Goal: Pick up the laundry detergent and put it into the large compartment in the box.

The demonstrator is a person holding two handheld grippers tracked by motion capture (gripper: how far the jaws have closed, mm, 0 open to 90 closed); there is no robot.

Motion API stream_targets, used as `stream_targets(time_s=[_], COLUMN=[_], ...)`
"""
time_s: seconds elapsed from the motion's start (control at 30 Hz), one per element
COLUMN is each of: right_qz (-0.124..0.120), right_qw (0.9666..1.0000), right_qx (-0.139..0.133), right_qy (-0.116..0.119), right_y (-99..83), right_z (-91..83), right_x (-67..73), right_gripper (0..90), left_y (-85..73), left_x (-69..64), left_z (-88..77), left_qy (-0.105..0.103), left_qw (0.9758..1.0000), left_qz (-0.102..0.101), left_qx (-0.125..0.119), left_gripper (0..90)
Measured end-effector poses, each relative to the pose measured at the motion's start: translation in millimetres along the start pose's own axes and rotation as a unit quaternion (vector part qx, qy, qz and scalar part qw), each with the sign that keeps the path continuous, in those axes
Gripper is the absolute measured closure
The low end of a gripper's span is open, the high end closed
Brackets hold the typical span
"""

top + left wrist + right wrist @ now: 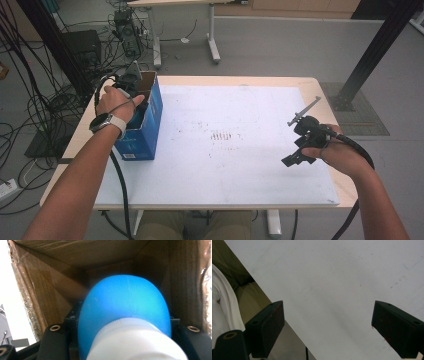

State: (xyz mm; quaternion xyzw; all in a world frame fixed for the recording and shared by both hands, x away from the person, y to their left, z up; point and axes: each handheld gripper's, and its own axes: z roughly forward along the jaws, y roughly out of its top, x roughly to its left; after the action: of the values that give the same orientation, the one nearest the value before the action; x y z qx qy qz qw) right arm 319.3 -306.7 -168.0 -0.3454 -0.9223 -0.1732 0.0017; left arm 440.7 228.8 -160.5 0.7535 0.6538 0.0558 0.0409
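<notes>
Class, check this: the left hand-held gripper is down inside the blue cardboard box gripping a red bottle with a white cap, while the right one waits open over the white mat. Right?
One detail is wrong: the bottle is blue, not red, as the left gripper view shows. The rest holds: the left hand-held gripper is inside the blue cardboard box, and the right hand-held gripper is open over the white mat.

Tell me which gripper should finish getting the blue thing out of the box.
Left. The left gripper is already down inside the blue box, and a blue-and-white object sits between its fingers. The right gripper hangs open over the bare white mat, far from the box.
</notes>
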Motion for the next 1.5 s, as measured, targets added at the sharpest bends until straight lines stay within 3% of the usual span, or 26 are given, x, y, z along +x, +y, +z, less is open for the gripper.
stream_targets(time_s=[1.5], right_qz=[0.0], right_qw=[1.0], right_qx=[-0.002], right_qy=[-0.002], right_y=[-1.4], right_z=[-1.2], right_x=[2.0], right_gripper=[11.3], left_y=[-1.7], left_x=[0.6], left_z=[0.0], left_qy=[-0.001], left_qw=[1.0], left_qz=[-0.001], left_qx=[0.001], left_gripper=[38.7])
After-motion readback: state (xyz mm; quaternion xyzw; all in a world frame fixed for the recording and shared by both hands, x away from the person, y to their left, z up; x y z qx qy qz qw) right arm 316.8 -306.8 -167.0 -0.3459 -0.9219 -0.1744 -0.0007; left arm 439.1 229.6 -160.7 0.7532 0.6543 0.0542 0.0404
